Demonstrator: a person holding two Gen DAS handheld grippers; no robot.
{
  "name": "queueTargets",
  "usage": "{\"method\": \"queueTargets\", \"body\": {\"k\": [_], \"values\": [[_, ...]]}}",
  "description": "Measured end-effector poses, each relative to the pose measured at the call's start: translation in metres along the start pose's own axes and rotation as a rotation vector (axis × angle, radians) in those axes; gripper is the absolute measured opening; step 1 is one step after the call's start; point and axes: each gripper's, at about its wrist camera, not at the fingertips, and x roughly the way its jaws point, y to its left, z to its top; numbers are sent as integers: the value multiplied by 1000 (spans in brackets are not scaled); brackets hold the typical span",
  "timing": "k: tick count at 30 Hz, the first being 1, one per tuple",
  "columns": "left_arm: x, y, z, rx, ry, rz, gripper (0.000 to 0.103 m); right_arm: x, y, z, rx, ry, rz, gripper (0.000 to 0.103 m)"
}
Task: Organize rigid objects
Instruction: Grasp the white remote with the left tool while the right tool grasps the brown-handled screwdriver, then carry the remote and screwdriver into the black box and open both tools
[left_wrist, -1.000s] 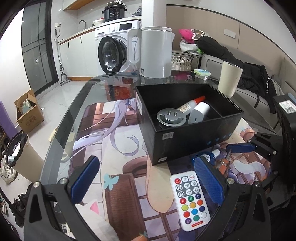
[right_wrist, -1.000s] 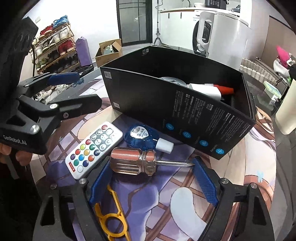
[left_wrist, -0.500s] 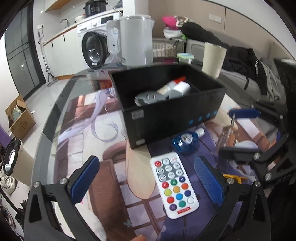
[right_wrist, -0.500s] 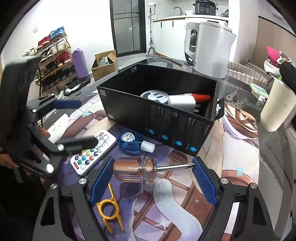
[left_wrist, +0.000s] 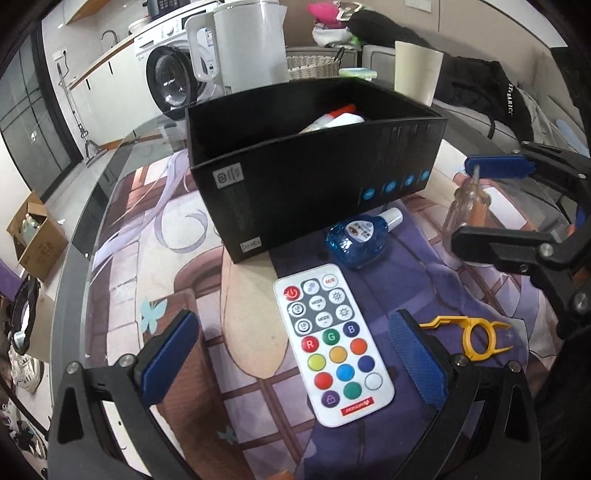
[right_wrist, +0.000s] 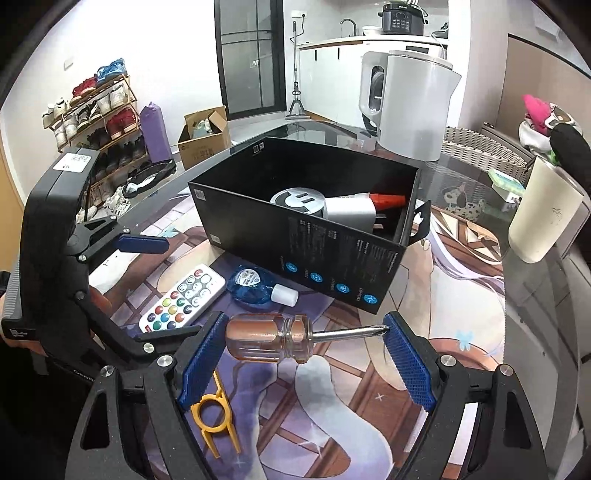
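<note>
Box (left_wrist: 295, 177) wall hides most contents in left view; remote (right_wrist: 183, 298) partly behind left gripper (right_wrist: 155, 288) finger.

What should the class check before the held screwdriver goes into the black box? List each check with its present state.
1. Screwdriver spans the right gripper end to end, off the mat: ok.
2. Black box open on top: ok.
3. Free floor space in the box beside the items there: cannot tell.
4. Left gripper open over the remote, clear of the box: ok.
5. Blue bottle lies outside the box: not ok.
</note>
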Motion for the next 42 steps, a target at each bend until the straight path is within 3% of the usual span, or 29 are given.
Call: {"method": "queueTargets", "body": {"k": [4,9,12,14,17,26,42], "values": [[3,11,0,-63,24,-23,103,-1,-3,0,5,-3,-7,86],[2,16,-3,-72,22,-17,102,-1,-2,0,3,-3,-2,86],[-2,12,-3,-45,-2,-39,84,0,0,1,-3,-3,1,86],[-5,8,-3,-24,-16,-58,62,0,2,2,-7,-6,5,86],[-9,1,-2,5,-32,-80,38,0,3,2,-10,-7,9,86],[-14,-2,-1,20,-48,-88,38,-2,5,4,-9,-23,10,86],[-47,3,7,-1,-171,-155,38,-23,-3,8,9,-116,7,86]]}}
